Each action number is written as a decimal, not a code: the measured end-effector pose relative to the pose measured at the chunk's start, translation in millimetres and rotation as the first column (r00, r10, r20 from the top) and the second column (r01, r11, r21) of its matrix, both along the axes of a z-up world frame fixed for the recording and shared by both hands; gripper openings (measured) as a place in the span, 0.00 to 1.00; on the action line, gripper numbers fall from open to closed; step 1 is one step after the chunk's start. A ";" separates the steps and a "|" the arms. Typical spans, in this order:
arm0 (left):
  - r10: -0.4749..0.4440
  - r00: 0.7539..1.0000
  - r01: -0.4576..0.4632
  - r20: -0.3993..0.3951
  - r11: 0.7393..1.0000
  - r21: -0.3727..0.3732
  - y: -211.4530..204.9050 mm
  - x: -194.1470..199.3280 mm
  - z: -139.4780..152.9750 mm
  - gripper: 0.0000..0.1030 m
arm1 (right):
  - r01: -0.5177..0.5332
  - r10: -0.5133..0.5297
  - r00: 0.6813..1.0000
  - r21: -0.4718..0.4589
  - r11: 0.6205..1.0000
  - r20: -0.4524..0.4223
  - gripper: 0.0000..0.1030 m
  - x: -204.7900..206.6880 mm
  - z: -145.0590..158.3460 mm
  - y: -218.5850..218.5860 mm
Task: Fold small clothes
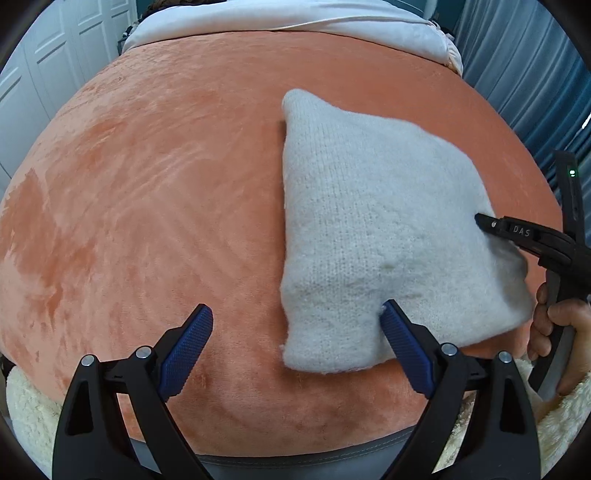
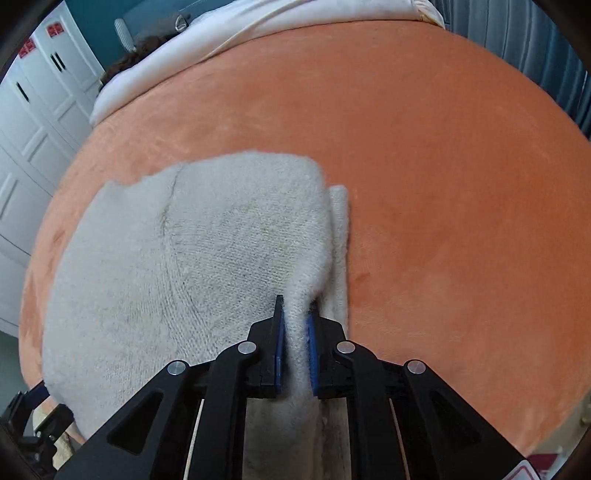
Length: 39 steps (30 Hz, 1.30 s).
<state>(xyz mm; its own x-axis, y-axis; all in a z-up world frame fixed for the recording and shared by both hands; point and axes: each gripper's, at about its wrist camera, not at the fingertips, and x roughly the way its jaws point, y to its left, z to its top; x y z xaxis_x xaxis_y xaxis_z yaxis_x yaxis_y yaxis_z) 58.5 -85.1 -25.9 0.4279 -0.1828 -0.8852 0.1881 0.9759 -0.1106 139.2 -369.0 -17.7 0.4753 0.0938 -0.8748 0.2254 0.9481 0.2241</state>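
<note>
A small pale grey knitted garment [image 1: 369, 229] lies folded on the orange blanket [image 1: 147, 184]. My left gripper [image 1: 295, 314] is open and empty, its right fingertip [image 1: 391, 314] touching the garment's near edge. My right gripper [image 1: 484, 221] comes in from the right over the garment's right side. In the right wrist view the right gripper [image 2: 295, 310] is shut on a fold of the garment [image 2: 184, 258], lifting that edge a little above a lower layer [image 2: 340, 240].
The orange blanket [image 2: 443, 184] covers a bed, with a white sheet [image 1: 295, 18] at the far end. White closet doors [image 2: 29, 129] stand at left, blue curtains [image 1: 524, 74] at right. A cream fleece [image 1: 29, 413] lies at the bed's near edge.
</note>
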 end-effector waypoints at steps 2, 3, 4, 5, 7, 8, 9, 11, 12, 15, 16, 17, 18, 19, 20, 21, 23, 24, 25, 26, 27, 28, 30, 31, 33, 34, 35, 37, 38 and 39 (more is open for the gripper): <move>-0.011 1.000 0.011 0.009 1.000 0.026 -0.9 -2.6 -1.2 0.87 | 0.029 -0.030 0.999 0.048 0.998 0.041 0.11 -5.9 20.3 -2.8; -0.009 1.000 0.009 0.003 1.000 0.022 0.5 -3.0 -2.1 0.87 | 0.038 -0.043 0.997 0.072 0.997 0.071 0.14 -11.7 33.0 -3.4; -0.003 1.000 0.003 -0.003 1.000 0.012 2.1 -2.7 -2.3 0.87 | 0.038 -0.046 0.994 0.079 0.996 0.099 0.16 -19.0 43.6 -3.3; 0.004 1.000 -0.004 -0.007 1.000 0.004 4.0 -2.9 -2.4 0.88 | 0.038 -0.049 0.990 0.079 0.996 0.135 0.16 -30.2 58.1 -0.7; 0.012 1.000 -0.012 -0.014 1.000 -0.004 6.3 -2.2 -2.4 0.88 | 0.017 -0.035 0.983 0.103 0.995 0.178 0.17 -56.2 73.2 6.3; 0.013 1.000 -0.013 -0.011 1.000 -0.002 5.9 -3.2 -2.1 0.88 | 0.001 -0.020 0.983 0.104 0.995 0.182 0.17 -66.9 73.3 14.8; 0.012 1.000 -0.012 -0.007 1.000 0.004 5.2 -3.3 -2.5 0.88 | -0.013 -0.003 0.986 0.094 0.995 0.167 0.17 -77.4 66.8 20.5; 0.011 1.000 -0.011 -0.005 1.000 0.018 2.7 -4.9 -5.8 0.88 | -0.036 0.030 0.996 0.067 0.997 0.080 0.16 -87.5 39.7 23.4; 0.012 1.000 -0.011 -0.009 1.000 0.022 1.9 -5.3 -8.1 0.88 | -0.026 0.025 0.999 0.051 0.998 0.022 0.11 -87.8 19.7 22.2; 0.008 1.000 -0.007 -0.018 0.999 0.039 1.3 -10.4 -9.3 0.88 | 0.014 -0.015 1.000 0.092 0.996 0.017 0.10 -92.7 12.5 13.7; 0.003 1.000 -0.003 -0.009 0.999 0.043 1.9 -13.6 -6.4 0.88 | 0.034 -0.039 0.998 0.101 0.994 0.049 0.19 -96.2 24.7 11.7; 0.000 1.000 0.000 0.000 0.999 0.052 2.4 -17.3 -3.4 0.88 | 0.053 -0.060 0.995 0.090 0.995 0.074 0.26 -99.2 33.7 10.6; -0.001 1.000 0.001 0.003 0.999 0.054 2.9 -20.0 -1.5 0.88 | 0.071 -0.079 0.992 0.078 0.994 0.103 0.44 -102.9 41.4 9.9; -0.001 1.000 0.001 0.003 0.999 0.047 3.6 -22.7 -0.3 0.88 | 0.076 -0.086 0.988 0.084 0.994 0.126 0.56 -105.7 44.9 9.3; 0.002 1.000 -0.002 0.001 0.999 0.040 3.9 -24.9 0.0 0.88 | 0.074 -0.087 0.987 0.097 0.993 0.134 0.58 -105.0 45.5 7.4; 0.003 1.000 -0.003 -0.002 0.999 0.037 3.2 -26.2 -0.1 0.88 | 0.074 -0.088 0.988 0.108 0.991 0.125 0.58 -101.8 40.9 7.7; -0.004 1.000 0.005 -0.014 1.000 0.030 -1.9 -29.5 -0.7 0.88 | 0.076 -0.088 0.992 0.119 0.990 0.094 0.58 -94.5 30.5 8.3; -0.007 1.000 0.007 -0.012 1.000 0.030 -4.9 -31.6 0.5 0.88 | 0.066 -0.078 0.993 0.127 0.990 0.089 0.57 -90.7 25.0 8.5; -0.013 1.000 0.013 -0.003 0.999 0.030 -8.3 -34.2 3.5 0.88 | 0.053 -0.065 0.995 0.135 0.989 0.080 0.42 -83.7 19.0 10.9; -0.024 1.000 0.023 0.008 0.999 0.030 -11.9 -36.4 7.2 0.88 | 0.043 -0.054 0.996 0.143 0.989 0.070 0.25 -80.3 19.1 12.6; -0.038 0.999 0.037 0.020 0.999 0.036 -15.8 -38.8 12.1 0.88 | 0.042 -0.053 0.996 0.149 0.988 0.072 0.16 -81.6 24.2 14.6; -0.049 0.998 0.048 0.031 0.998 0.041 -18.2 -40.2 15.7 0.88 | 0.041 -0.062 0.990 0.167 0.985 0.127 0.15 -84.6 37.3 13.7; -0.059 0.997 0.057 0.054 0.997 0.050 -21.0 -42.7 22.7 0.88 | 0.039 -0.073 0.973 0.157 0.987 0.217 0.13 -100.6 60.8 9.1; -0.061 0.996 0.057 0.062 0.997 0.050 -21.9 -43.3 25.0 0.88 | 0.045 -0.079 0.970 0.147 0.988 0.232 0.13 -103.6 65.1 7.3; -0.057 0.997 0.054 0.059 0.997 0.049 -23.4 -42.8 23.9 0.88 | 0.070 -0.098 0.979 0.156 0.985 0.178 0.13 -100.7 45.6 0.7; -0.050 0.997 0.048 0.050 0.997 0.052 -24.3 -42.0 20.9 0.88 | 0.075 -0.088 0.993 0.151 0.986 0.081 0.13 -92.4 16.8 0.1; -0.046 0.998 0.045 0.035 0.998 0.052 -25.3 -41.1 17.6 0.88 | 0.062 -0.066 0.998 0.152 0.986 0.022 0.13 -89.7 -5.9 0.7; -0.048 0.999 0.047 0.018 0.998 0.049 -26.7 -41.8 15.2 0.88 | 0.059 -0.069 0.996 0.166 0.984 0.052 0.14 -92.0 -5.9 0.7; -0.055 0.998 0.054 0.023 0.997 0.053 -27.9 -42.9 16.3 0.88 | 0.057 -0.068 0.996 0.165 0.985 0.062 0.15 -92.2 3.0 1.1; -0.062 0.998 0.060 0.031 0.996 0.064 -28.2 -43.8 18.1 0.88 | 0.059 -0.072 0.995 0.160 0.985 0.074 0.16 -93.6 11.9 1.7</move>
